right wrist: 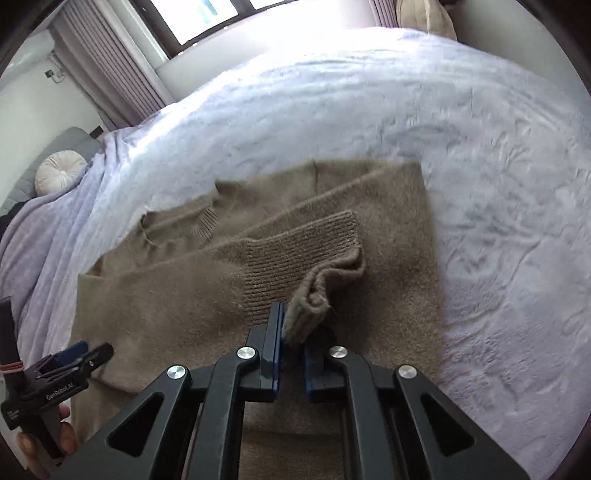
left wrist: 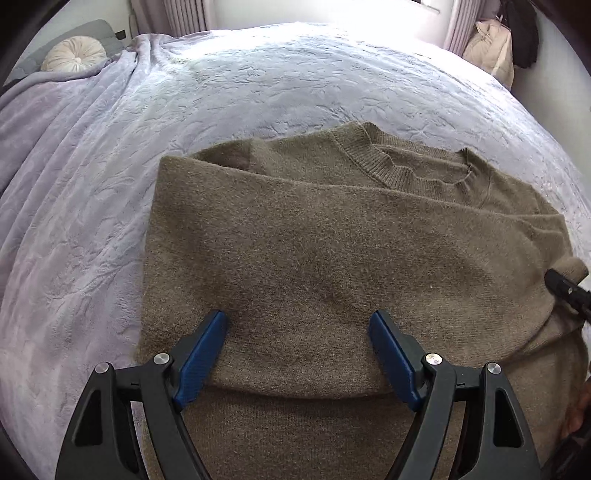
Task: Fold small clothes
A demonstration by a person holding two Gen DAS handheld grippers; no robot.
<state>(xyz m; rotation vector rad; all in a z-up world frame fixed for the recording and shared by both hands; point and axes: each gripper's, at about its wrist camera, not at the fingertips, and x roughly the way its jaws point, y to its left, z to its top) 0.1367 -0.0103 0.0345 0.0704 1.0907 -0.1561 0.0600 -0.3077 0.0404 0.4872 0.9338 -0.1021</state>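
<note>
- Lavender plush blanket (left wrist: 258, 92) with an embossed leafy pattern covers the whole bed, bunching into folds toward the headboard end.
- Olive-brown knitted sweater (left wrist: 314, 240) lies on that blanket close in front of me, partly folded: one side has been turned over across the body, so a straight folded edge runs along its left, and the ribbed neckline (left wrist: 406, 170) faces the far side of the bed.
- One sleeve (right wrist: 221, 266) lies diagonally over the body of the sweater, and its ribbed cuff (right wrist: 306, 314) is lifted off the knit, bunched and puckered at the end.
- Right tool (right wrist: 291, 332) is clenched on that cuff, its blue pads pinching the thick ribbed edge between them; in the left wrist view only its black tip shows at the sweater's right edge.
- Left tool (left wrist: 297, 325) hangs released over the near half of the sweater, blue fingers (left wrist: 201, 354) spread wide with bare knit between them and nothing gripped.
- Grey headboard (left wrist: 92, 31) stands at the far left, with a round cream pleated cushion (left wrist: 74, 53) resting against it just beside the blanket's folds.
- Pale curtains (right wrist: 110, 62) hang beside a bright window (right wrist: 207, 14) beyond the bed.
</note>
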